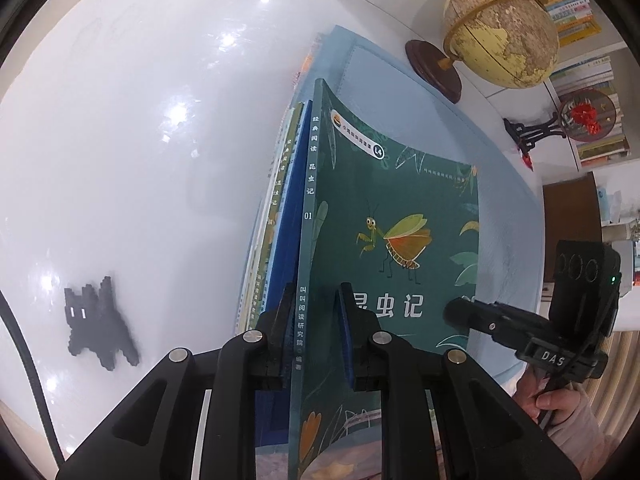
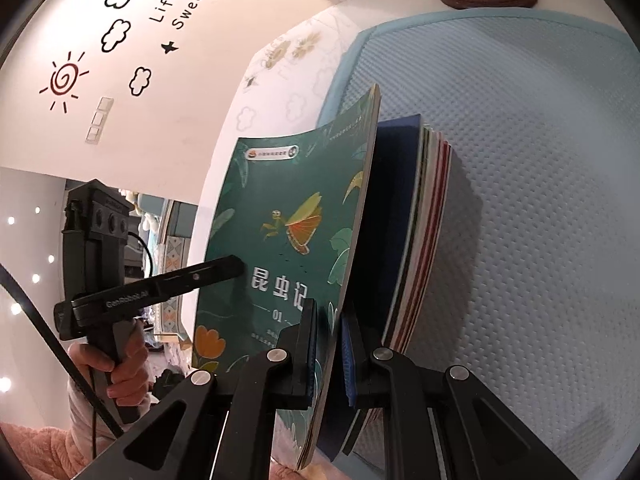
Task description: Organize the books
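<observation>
Both grippers pinch the green book point(image 1: 400, 216): left gripper point(image 1: 316, 320) clamps its spine edge, right gripper point(image 2: 330, 344) its page edge. Book held over a stack point(image 2: 416, 216) of books lying on the blue mat point(image 2: 520, 160), on white table point(image 1: 120, 140). Globe point(image 1: 500, 32) behind mat

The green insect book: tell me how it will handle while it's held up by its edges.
The green insect book likely flexes: its cover already bows. It looks thin, so probably light. The left claw and right claw pinch it; its glossy cover might slip.
</observation>
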`<state>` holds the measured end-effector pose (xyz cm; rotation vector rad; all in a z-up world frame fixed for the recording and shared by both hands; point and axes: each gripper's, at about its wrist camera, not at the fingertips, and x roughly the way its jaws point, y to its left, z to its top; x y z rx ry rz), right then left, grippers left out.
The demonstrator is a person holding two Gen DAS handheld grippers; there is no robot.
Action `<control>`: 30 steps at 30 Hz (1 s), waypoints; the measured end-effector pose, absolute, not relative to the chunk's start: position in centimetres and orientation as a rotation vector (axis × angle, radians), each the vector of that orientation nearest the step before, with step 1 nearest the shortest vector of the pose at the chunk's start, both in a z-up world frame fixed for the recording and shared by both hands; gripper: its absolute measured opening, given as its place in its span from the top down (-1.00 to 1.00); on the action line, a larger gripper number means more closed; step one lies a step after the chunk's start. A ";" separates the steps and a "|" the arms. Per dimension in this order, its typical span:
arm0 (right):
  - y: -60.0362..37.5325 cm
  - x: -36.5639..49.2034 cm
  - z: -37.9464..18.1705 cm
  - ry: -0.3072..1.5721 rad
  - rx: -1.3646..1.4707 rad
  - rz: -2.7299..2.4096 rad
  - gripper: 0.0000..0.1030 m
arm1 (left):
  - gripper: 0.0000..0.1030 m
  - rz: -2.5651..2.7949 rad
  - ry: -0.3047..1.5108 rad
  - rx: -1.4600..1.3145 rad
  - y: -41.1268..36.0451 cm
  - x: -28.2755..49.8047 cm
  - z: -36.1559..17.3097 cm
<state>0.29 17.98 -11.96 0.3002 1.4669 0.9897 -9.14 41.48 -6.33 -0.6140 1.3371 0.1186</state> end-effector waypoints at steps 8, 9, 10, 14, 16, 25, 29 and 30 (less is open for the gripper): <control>17.6 0.0 -12.3 1.464 0.323 0.964 0.77 | 0.58 0.194 1.371 -0.496 41.1 -8.6 -5.6; 17.5 0.0 -12.4 1.465 0.322 0.956 0.76 | 0.51 0.209 1.376 -0.476 41.1 -8.5 -5.6; 17.4 0.1 -12.4 1.467 0.327 0.957 0.74 | 0.51 0.220 1.380 -0.454 41.0 -8.4 -5.6; 17.1 -0.1 -12.4 1.471 0.321 0.949 0.72 | 0.51 0.222 1.397 -0.439 40.9 -8.2 -6.2; 17.0 -0.1 -12.4 1.475 0.330 0.932 0.73 | 0.49 0.224 1.396 -0.436 40.9 -8.3 -6.2; 14.6 -0.2 -7.0 1.408 0.248 0.840 0.14 | 0.45 0.327 1.323 -0.234 38.0 -8.8 -2.1; 11.6 -1.4 -1.8 1.291 0.289 0.857 -0.29 | 0.45 0.299 1.283 -0.210 33.9 -9.4 1.2; 10.6 -2.0 0.1 1.244 0.264 0.822 -0.70 | 0.45 0.285 1.273 -0.206 32.5 -9.5 1.9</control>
